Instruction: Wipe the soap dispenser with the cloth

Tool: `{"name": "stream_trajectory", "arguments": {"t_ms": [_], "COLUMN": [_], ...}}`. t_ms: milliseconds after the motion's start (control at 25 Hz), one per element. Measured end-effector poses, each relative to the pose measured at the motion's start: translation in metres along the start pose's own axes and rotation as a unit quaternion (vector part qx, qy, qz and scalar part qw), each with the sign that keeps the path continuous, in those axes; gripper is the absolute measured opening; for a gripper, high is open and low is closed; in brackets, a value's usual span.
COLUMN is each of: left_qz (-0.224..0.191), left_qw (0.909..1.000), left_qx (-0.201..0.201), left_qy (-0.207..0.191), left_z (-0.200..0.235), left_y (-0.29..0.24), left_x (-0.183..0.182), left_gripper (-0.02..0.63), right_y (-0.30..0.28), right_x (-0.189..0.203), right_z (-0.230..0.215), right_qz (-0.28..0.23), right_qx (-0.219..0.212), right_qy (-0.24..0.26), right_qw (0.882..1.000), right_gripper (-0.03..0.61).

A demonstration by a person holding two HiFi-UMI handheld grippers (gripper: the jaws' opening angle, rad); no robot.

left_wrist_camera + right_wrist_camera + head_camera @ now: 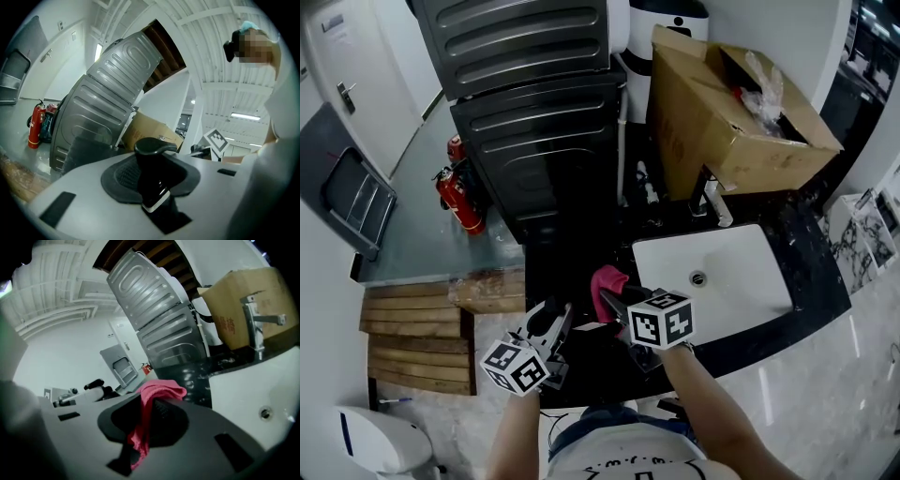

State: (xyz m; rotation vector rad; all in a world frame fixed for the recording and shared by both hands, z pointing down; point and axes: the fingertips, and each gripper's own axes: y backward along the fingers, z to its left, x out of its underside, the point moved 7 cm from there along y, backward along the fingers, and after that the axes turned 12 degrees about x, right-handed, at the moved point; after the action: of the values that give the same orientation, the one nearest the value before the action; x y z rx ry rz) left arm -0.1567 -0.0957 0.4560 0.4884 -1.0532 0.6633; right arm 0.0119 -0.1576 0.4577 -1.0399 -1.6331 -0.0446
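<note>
My left gripper (549,325) is shut on a black soap dispenser (151,165). Its curved pump head (154,146) sticks up between the pads, and in the head view the dispenser (545,319) shows only as a dark shape at the jaws. My right gripper (615,296) is shut on a pink cloth (608,279) just right of the left one, over the black counter's front edge. In the right gripper view the cloth (158,391) bunches above the pads and hangs down between them. The cloth and dispenser are a short way apart.
A white sink basin (741,281) with a chrome faucet (713,201) lies to the right in the black counter (811,258). An open cardboard box (712,122) stands behind it. A grey ribbed appliance (534,103), red fire extinguishers (457,199) and a wooden pallet (417,337) are to the left.
</note>
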Motion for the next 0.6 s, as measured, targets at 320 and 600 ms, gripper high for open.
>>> {"name": "stream_trajectory", "arguments": {"t_ms": [320, 600], "left_qz": [0.011, 0.081], "left_qw": [0.9996, 0.9896], "left_qx": [-0.005, -0.036], "left_qy": [-0.026, -0.113], "left_z": [-0.006, -0.032], "left_y": [-0.007, -0.043], "left_x": [-0.001, 0.001], "left_gripper": [0.112, 0.112], "right_y": [0.007, 0.049], "right_x": [0.028, 0.014], "right_z": [-0.026, -0.047], "right_qz": [0.072, -0.001], "right_qx": [0.112, 0.142], "right_qy": [0.054, -0.032], "right_qw": [0.990, 0.989], "right_gripper": [0.049, 0.049]}}
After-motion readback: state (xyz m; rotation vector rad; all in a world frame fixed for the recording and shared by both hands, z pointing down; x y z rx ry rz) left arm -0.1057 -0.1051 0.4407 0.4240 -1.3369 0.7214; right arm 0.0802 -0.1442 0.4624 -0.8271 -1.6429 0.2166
